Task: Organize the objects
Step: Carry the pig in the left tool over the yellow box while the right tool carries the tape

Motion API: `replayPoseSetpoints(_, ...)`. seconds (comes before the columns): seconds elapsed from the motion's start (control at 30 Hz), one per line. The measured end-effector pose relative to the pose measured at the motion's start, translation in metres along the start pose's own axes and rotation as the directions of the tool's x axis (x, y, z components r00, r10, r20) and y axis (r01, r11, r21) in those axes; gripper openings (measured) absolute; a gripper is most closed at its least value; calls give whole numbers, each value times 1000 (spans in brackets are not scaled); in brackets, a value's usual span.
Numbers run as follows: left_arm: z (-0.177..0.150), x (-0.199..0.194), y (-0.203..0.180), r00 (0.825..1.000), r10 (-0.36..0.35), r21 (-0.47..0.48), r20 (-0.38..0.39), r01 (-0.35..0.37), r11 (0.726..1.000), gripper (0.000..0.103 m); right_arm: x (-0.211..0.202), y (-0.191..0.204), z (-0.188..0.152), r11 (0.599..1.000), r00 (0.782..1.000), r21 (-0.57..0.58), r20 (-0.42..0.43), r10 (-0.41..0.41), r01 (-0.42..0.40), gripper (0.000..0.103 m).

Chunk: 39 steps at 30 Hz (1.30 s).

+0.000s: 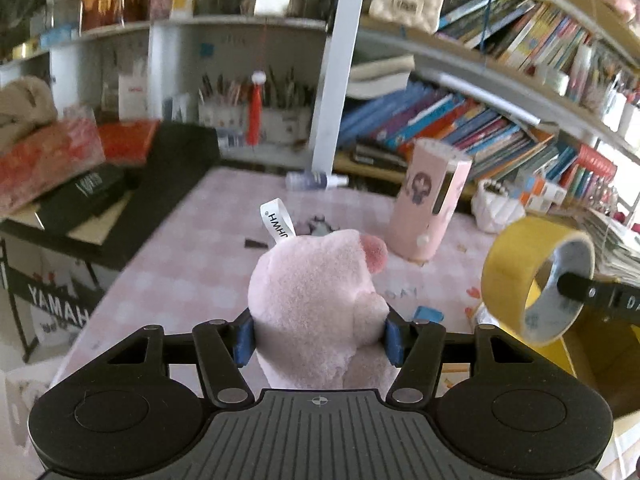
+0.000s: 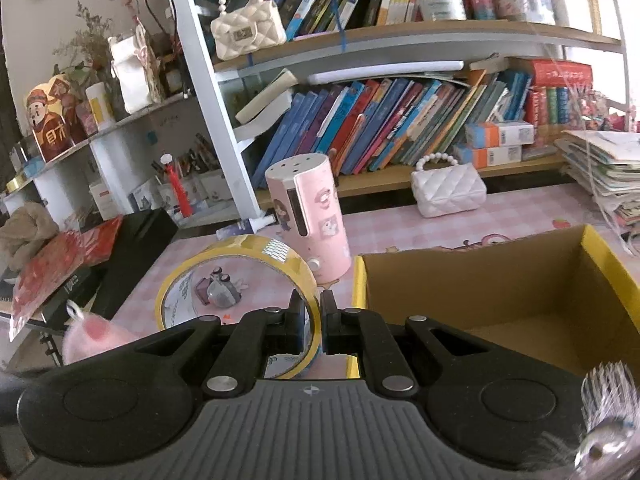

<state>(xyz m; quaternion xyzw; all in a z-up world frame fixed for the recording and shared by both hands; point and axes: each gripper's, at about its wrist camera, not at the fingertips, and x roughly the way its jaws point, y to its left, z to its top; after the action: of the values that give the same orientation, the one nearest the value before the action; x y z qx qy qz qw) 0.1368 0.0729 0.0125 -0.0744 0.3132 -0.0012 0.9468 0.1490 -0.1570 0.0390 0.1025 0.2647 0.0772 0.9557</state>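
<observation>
A pink plush toy [image 1: 316,292] with a white label loop fills the middle of the left wrist view, and my left gripper [image 1: 320,338] is shut on it, blue pads pressing its sides above the pink checked table [image 1: 172,264]. The plush toy [image 2: 96,336] also shows at the lower left of the right wrist view. My right gripper [image 2: 312,320] is shut on the wall of a yellow tape roll [image 2: 240,284], held up beside an open cardboard box [image 2: 496,280] with yellow edges. From the left wrist, the tape roll [image 1: 516,276] hangs at the right on the black finger of the other gripper.
A pink cylinder [image 2: 308,220] with stickers stands on the table behind the tape. A white quilted bag [image 2: 448,190] sits near the bookshelf. A small grey toy [image 1: 320,226] and a blue eraser [image 1: 428,314] lie on the table. Black boxes and red packets [image 1: 48,164] stack at left.
</observation>
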Motion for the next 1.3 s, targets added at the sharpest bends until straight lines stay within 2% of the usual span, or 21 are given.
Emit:
replayPoseSetpoints(0.37,-34,-54,13,998,-64,56,20,62,996,59,-50,32,-41,1000,999,-20,-30,-9,9,7)
replayPoseSetpoints(0.67,-72,-88,22,989,-140,100,-51,144,984,59,-99,44,-94,996,992,32,-102,-77,81,7)
replayPoseSetpoints(0.83,-88,-98,14,975,-201,154,-93,214,965,59,-126,40,-121,988,985,75,-121,-125,135,7)
replayPoseSetpoints(1.0,-100,-103,-3,955,-265,215,-131,288,933,59,-150,27,-144,968,971,138,-146,-190,210,7)
replayPoseSetpoints(1.3,-106,-110,-27,927,-345,276,-144,372,886,59,-180,5,-156,925,946,216,-158,-283,313,7)
